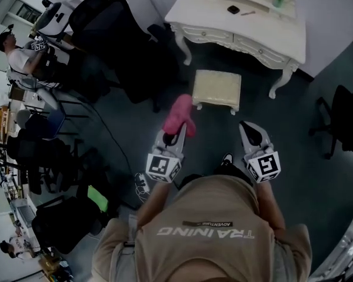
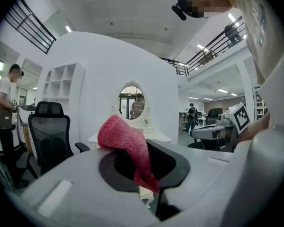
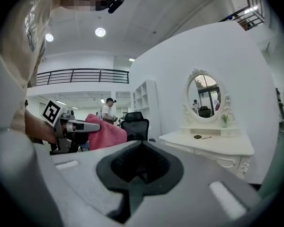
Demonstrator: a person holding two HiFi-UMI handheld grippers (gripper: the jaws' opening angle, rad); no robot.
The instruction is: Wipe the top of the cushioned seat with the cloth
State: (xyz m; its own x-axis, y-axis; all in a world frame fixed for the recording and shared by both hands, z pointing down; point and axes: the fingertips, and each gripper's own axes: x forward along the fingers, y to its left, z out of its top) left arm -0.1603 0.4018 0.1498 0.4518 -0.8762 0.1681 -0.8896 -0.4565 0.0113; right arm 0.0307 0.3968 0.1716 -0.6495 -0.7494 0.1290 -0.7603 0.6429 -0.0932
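my left gripper [image 1: 175,137] has its fingers pinched on the pink terry cloth [image 1: 180,115]; my right gripper [image 1: 251,135] has its fingers closed together on nothing. the cream square cushioned seat [image 1: 216,88] stands on the floor ahead and below, slightly right of the cloth. the left gripper looks nearer to it.

The cushioned seat [image 1: 216,89] stands on the floor [image 1: 294,140] just in front of the worktop [image 1: 247,25]. The cloth [image 1: 179,115] sits in the left claw [image 1: 175,133], near the seat's front-left corner. The right claw [image 1: 251,133] is to its right. An office chair [image 1: 115,34] stands left of the worktop.
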